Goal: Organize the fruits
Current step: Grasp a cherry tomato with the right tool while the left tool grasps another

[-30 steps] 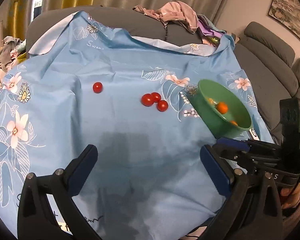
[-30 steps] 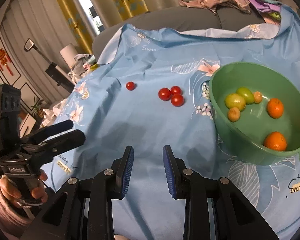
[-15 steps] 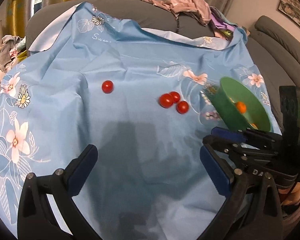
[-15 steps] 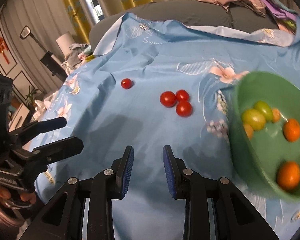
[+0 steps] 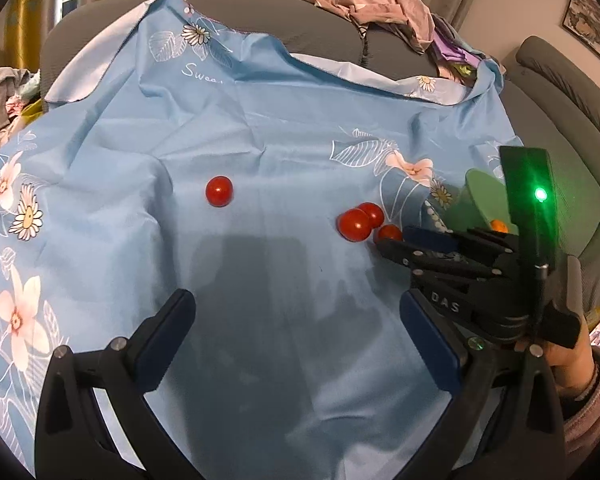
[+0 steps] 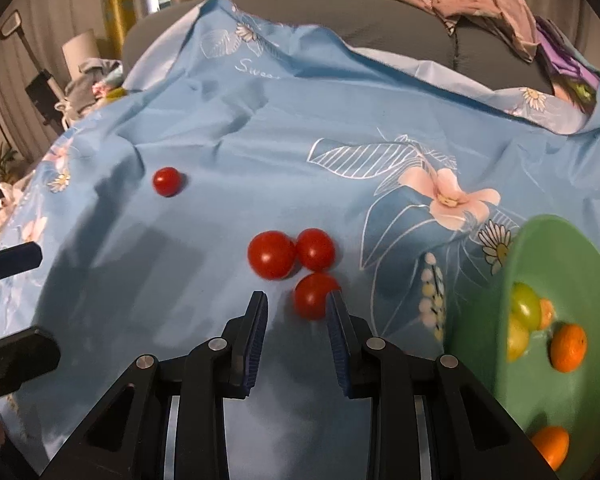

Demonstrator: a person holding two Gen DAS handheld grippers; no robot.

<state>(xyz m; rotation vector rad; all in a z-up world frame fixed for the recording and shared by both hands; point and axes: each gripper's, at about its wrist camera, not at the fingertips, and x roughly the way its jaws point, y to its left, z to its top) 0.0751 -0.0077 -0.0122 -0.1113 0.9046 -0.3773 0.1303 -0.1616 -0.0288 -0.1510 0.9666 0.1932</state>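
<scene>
Three red tomatoes (image 6: 271, 254) lie together on the blue flowered cloth (image 6: 260, 128), and a lone tomato (image 6: 167, 181) lies further left. My right gripper (image 6: 297, 298) is shut with only a narrow gap and nothing in it; its tips hang just short of the nearest tomato (image 6: 314, 296). The left wrist view shows that cluster (image 5: 354, 224), the lone tomato (image 5: 219, 191) and the right gripper (image 5: 388, 240) at the cluster's right. My left gripper (image 5: 296, 304) is wide open and empty above bare cloth. A green bowl (image 6: 580, 272) at the right holds oranges and greenish fruits.
The cloth covers a grey sofa (image 5: 300, 12) with a heap of clothes (image 5: 384, 4) on its back. A hand in a pink sleeve (image 5: 588, 380) grips the right tool. The left gripper's fingers (image 6: 12, 258) show at the right wrist view's left edge.
Both grippers have come forward and lower toward the tomatoes. The right one swung left from the bowl to the cluster, so the bowl now sits at its view's right edge.
</scene>
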